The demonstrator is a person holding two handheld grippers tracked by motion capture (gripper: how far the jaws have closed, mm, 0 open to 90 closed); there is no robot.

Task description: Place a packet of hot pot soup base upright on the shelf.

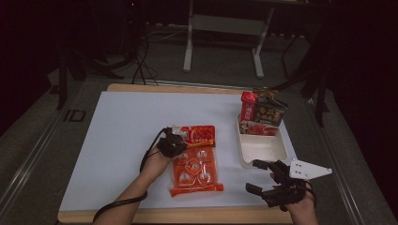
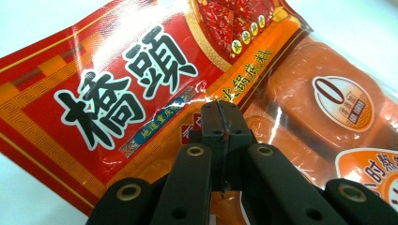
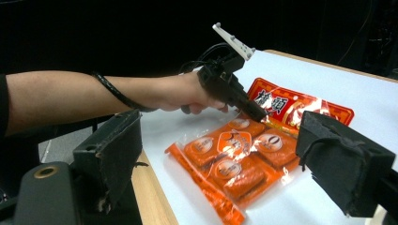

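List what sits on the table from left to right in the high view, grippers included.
Left gripper shut on the orange hotpot-base packet → white tray with red and dark snack packets standing at its far end → right gripper, open, nearest the edge.

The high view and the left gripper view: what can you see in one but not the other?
High view alone: the white tub with snack packets standing in it, the right tongs open near the table's front edge, and the floor behind.

Left gripper view alone: the big black characters printed on the wrapper.

Both: the orange-red packet with the left tongs shut on it.
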